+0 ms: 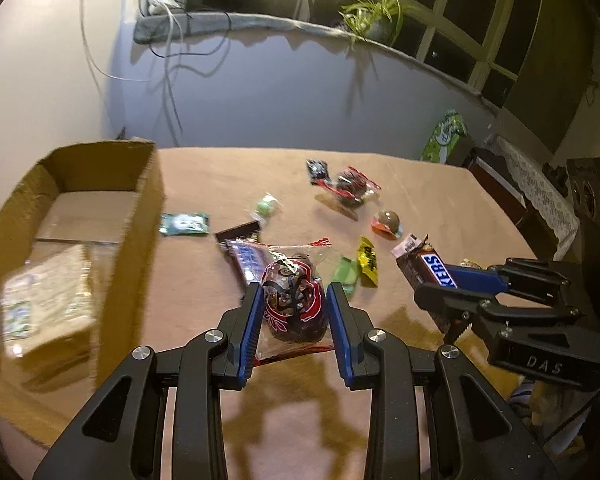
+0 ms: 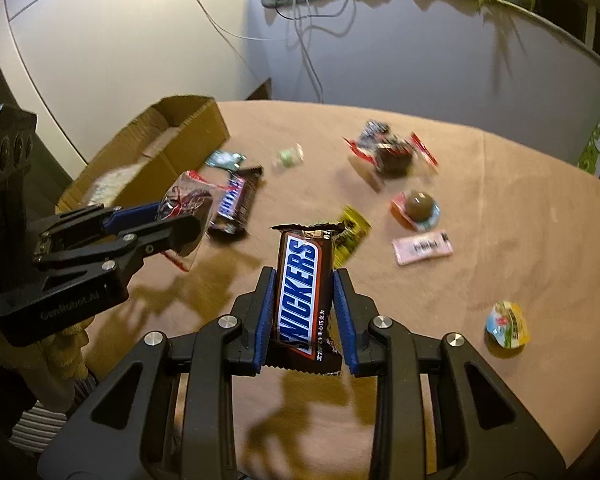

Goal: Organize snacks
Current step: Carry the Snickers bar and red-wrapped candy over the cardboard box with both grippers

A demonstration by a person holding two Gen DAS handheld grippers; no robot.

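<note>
My left gripper [image 1: 293, 294] is shut on a clear red-edged bag of dark chocolate [image 1: 294, 296] and holds it above the table, right of the open cardboard box [image 1: 140, 216]. It also shows in the right wrist view [image 2: 180, 216]. My right gripper [image 2: 304, 280] is shut on a Snickers bar [image 2: 302, 292], held above the table; the bar also shows in the left wrist view [image 1: 428, 270]. The box holds a pale packet [image 1: 44, 300].
Loose snacks lie on the tan table [image 2: 500, 200]: a second Snickers bar [image 2: 236, 200], a dark green packet [image 1: 184, 224], another red-edged chocolate bag [image 2: 392, 156], a chocolate ball [image 2: 418, 202], a yellow packet [image 1: 368, 260], a pink packet [image 2: 422, 248], a jelly cup [image 2: 508, 324]. A wall and window sill stand behind.
</note>
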